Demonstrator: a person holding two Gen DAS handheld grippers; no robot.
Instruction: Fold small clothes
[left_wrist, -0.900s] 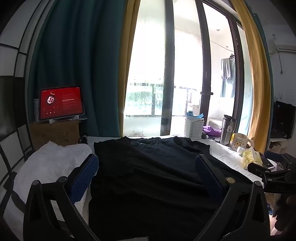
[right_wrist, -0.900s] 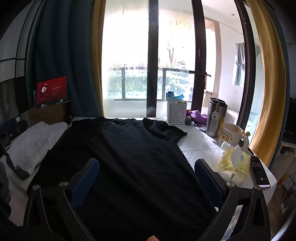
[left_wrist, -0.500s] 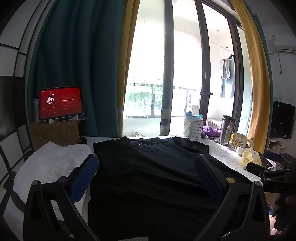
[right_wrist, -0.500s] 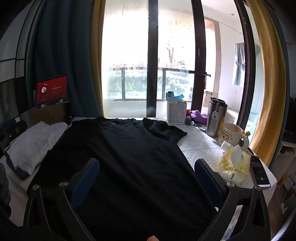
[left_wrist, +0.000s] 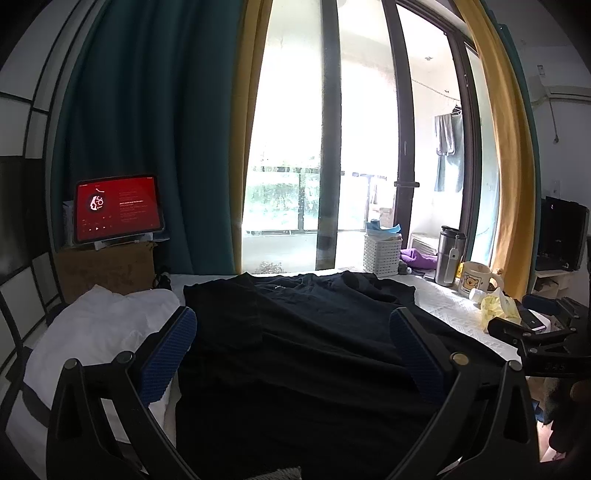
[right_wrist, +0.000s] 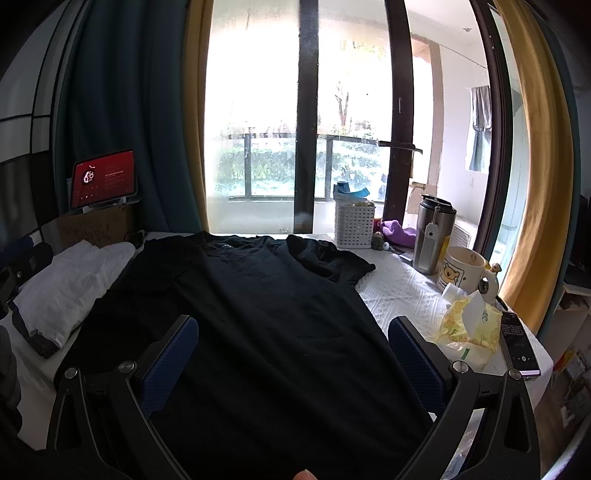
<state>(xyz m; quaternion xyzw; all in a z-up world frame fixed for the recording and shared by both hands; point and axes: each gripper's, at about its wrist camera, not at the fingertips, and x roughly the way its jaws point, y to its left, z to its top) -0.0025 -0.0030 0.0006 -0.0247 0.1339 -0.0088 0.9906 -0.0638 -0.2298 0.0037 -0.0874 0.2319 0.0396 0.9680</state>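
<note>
White quilted table cover (right_wrist: 402, 295) before a bright balcony window. The black short-sleeved cotton T-shirt (right_wrist: 266, 314) lies spread flat on it, collar toward the window, hem toward the viewer, long axis running near to far. No fold appears made; all folding seemingly remains. The left gripper (left_wrist: 291, 332) and right gripper (right_wrist: 293, 341) hover above, jaws spread wide, holding nothing.

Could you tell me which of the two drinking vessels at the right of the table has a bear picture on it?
The cream mug, squat, with a handle. The steel tumbler beside it is taller, plain metal with a dark lid.
</note>
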